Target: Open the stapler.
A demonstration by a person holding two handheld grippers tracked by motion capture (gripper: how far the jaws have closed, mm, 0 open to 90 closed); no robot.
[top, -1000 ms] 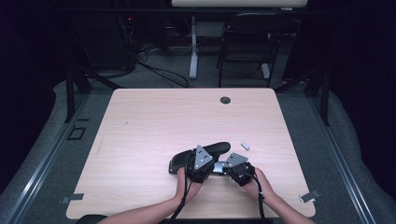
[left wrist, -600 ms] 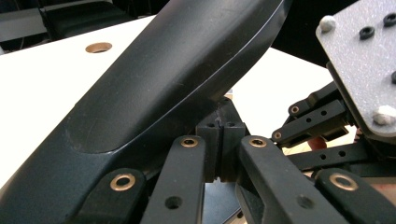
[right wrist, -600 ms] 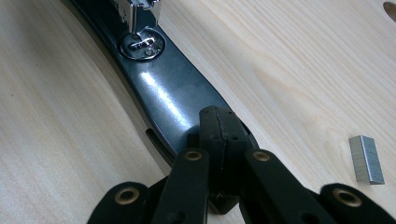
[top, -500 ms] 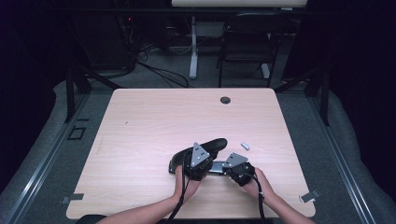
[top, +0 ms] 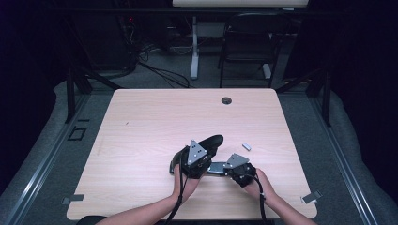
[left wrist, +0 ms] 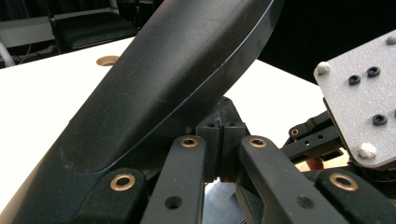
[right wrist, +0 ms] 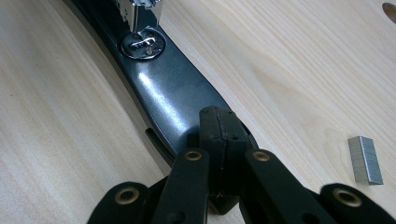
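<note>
Stapler [top: 206,145] near table's [top: 141,122] front edge; both grippers pressed together; far half bare.

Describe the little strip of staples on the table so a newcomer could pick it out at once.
Start at the wooden table and find the black stapler near its front edge. Just right of it and a little farther back, lying apart on bare wood, is the strip of staples. It is the only small, silvery, block-shaped thing there; everything beside it is large and black.
</note>
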